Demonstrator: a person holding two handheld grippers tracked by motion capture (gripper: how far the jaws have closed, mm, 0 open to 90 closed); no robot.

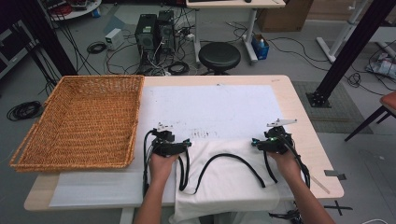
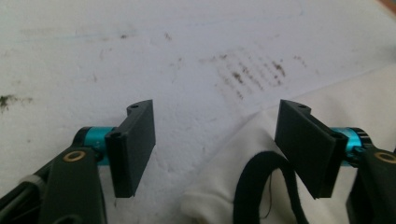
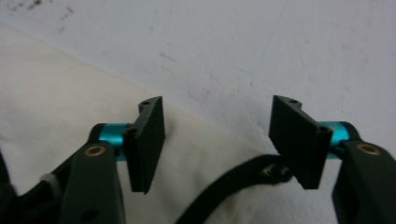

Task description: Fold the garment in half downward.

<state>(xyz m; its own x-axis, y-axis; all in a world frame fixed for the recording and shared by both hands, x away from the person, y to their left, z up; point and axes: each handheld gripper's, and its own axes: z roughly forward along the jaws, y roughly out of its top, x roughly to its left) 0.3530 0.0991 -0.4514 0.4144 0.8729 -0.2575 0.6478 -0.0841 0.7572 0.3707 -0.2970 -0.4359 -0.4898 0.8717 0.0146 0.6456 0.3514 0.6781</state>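
Straddling the white tote bag's (image 1: 229,179) top corners with jaws apart, nothing pinched: left gripper (image 2: 215,149) over cloth edge and black strap (image 2: 254,186), right gripper (image 3: 218,140) likewise, bag flat on bench (image 1: 308,140) beside wicker basket (image 1: 79,121).

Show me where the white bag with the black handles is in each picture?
High view: the white bag lies at the table's near edge, between both grippers.
Left gripper view: its corner sits bottom centre.
Right gripper view: it covers the left and bottom.
Shared landmark: the black handle.
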